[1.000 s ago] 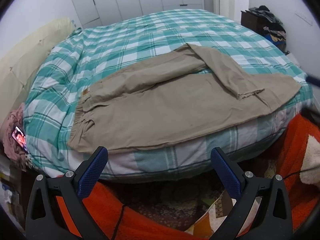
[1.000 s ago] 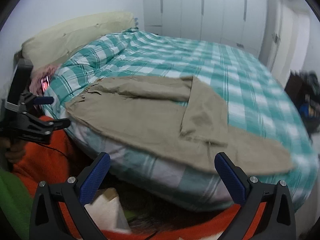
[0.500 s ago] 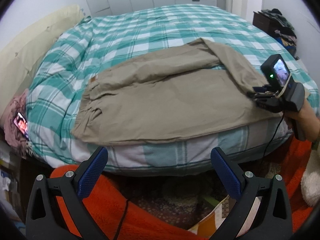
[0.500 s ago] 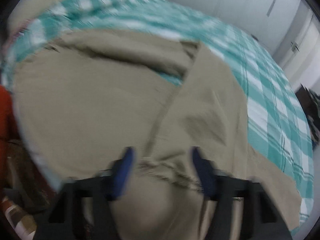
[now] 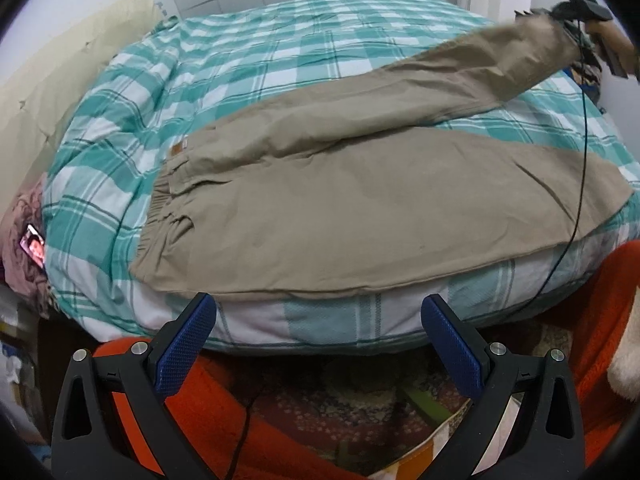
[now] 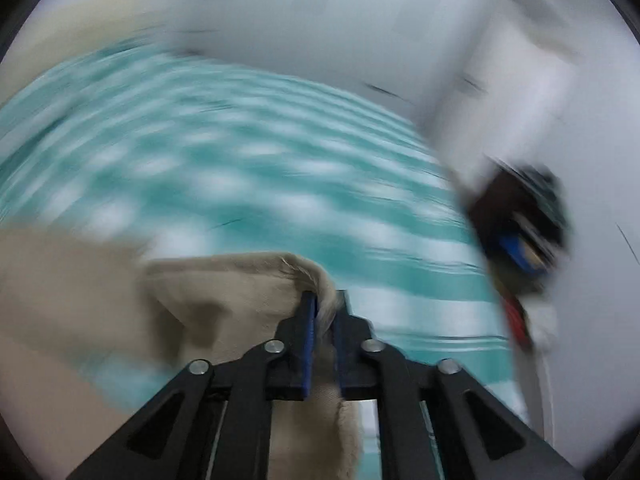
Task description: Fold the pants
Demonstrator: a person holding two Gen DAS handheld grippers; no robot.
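One pair of khaki cotton pants [image 5: 360, 200] is spread on the teal-checked bed [image 5: 260, 60]. Only the left wrist view shows the left gripper [image 5: 320, 344], jaws wide apart and empty, below the waistband. Only the right wrist view shows the right gripper [image 6: 323, 320], jaws clamped on one leg hem, raised above the bed.

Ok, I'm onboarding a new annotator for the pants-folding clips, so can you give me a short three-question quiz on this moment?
1. True or false: the left gripper is open and holds nothing.
2. Which part of the pants is pinched in the right gripper? A) waistband B) leg cuff C) pocket
3. Fill in: the pants' waistband points toward the ___ end of the bed.

Key:
1. True; it hovers off the bed's near edge.
2. B; the raised leg's cuff sits between the closed fingers.
3. Pillow.
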